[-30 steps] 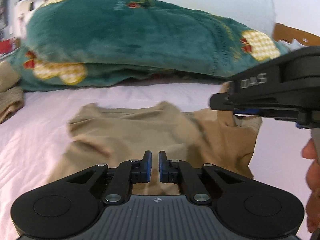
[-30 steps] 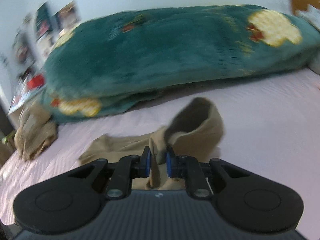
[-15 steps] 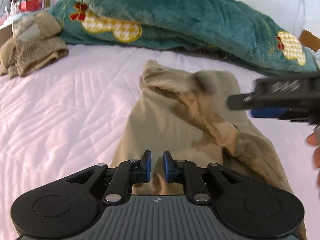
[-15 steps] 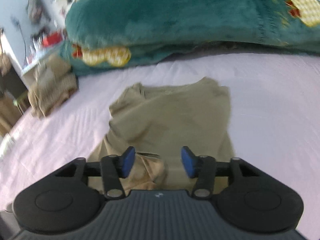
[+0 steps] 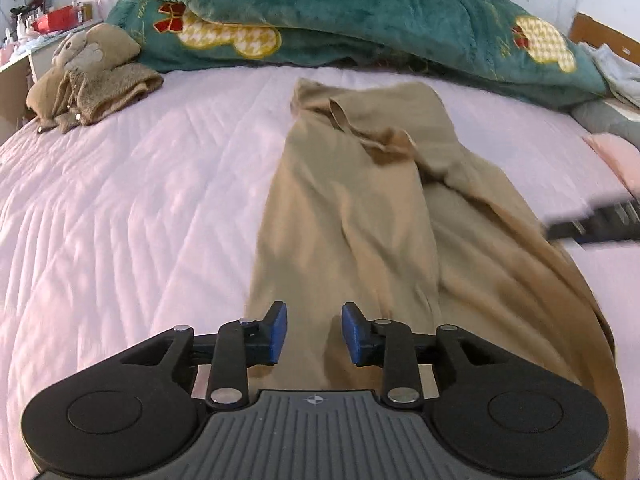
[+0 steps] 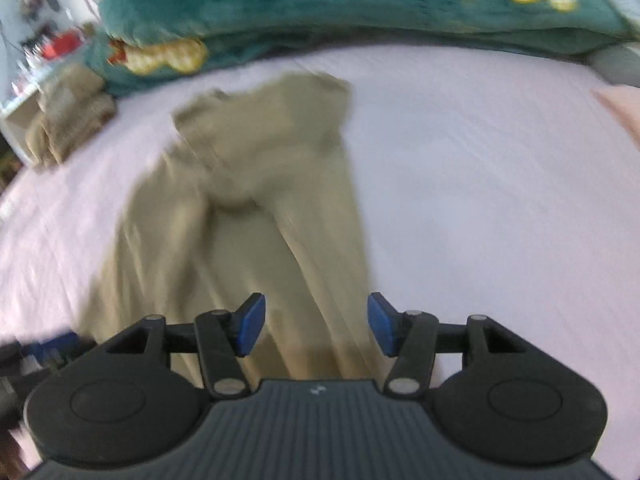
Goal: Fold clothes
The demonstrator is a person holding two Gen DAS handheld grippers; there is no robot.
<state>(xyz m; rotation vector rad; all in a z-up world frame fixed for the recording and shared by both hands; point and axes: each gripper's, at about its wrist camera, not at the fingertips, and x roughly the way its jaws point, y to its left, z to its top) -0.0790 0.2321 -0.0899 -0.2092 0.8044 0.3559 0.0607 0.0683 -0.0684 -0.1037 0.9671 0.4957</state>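
A tan garment (image 5: pixel 360 208) lies lengthwise on the pink quilted bed (image 5: pixel 128 216), one side folded over the middle with a rumpled ridge down its right. My left gripper (image 5: pixel 313 334) hovers over the near end of the cloth, open, nothing between its blue pads. The right wrist view is blurred; the same tan garment (image 6: pixel 256 200) stretches away from my right gripper (image 6: pixel 316 324), which is wide open and empty above the cloth's near edge. A blurred black part of the right gripper (image 5: pixel 596 224) shows at the right edge of the left wrist view.
A thick green blanket (image 5: pixel 360 12) with yellow bow patterns is heaped along the far side of the bed. A brown plush cloth pile (image 5: pixel 88 80) sits at the far left. A shelf with small items (image 5: pixel 44 24) stands beyond it. A pink pillow (image 5: pixel 612 152) lies far right.
Both grippers let go of the garment and opened; the right first, then the left. The lifted sleeve now lies folded over the garment, and both grippers pulled back toward its near end.
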